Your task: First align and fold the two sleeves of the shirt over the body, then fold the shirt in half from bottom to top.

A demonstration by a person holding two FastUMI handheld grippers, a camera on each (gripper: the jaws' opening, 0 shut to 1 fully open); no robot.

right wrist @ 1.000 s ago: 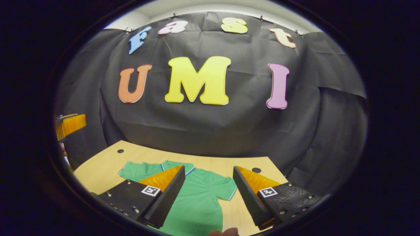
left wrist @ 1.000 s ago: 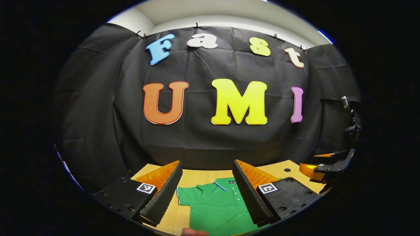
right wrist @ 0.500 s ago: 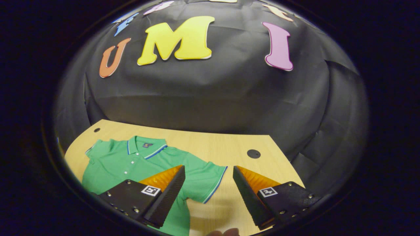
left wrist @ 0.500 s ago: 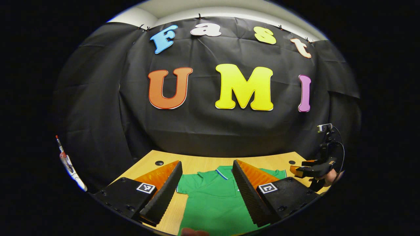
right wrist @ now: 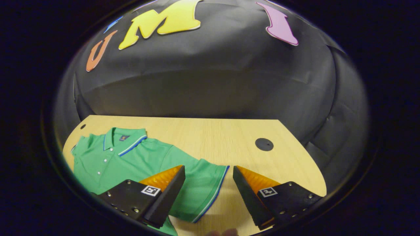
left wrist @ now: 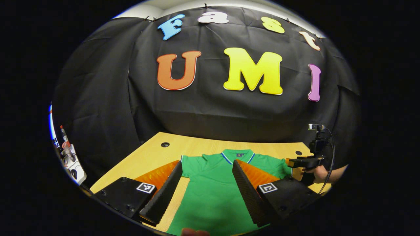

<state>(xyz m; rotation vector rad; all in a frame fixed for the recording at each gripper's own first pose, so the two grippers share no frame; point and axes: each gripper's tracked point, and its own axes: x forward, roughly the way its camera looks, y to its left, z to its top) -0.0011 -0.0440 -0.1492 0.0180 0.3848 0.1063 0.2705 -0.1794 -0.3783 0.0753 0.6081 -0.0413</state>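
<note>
A green polo shirt [left wrist: 213, 193] with blue-trimmed collar lies flat on the wooden table [left wrist: 147, 157], collar toward the far wall. My left gripper [left wrist: 207, 183] hovers open above the shirt's body. In the right gripper view the shirt [right wrist: 131, 160] lies at the left, and its right sleeve [right wrist: 203, 186] with a blue-striped cuff spreads out between the fingers. My right gripper [right wrist: 209, 188] is open just above that sleeve's cuff. The right gripper [left wrist: 300, 163], held by a hand [left wrist: 323, 173], also appears at the right of the left gripper view, beside the shirt's sleeve.
The table has round cable holes, one [left wrist: 165, 144] at the far left and one [right wrist: 264, 144] at the far right. Black cloth walls close the table's back and sides. Some small items [left wrist: 67, 154] stand off the table's left edge.
Both grippers have tilted downward toward the table. The right gripper has come down close over the right sleeve's cuff. The left view now takes in more of the shirt.
</note>
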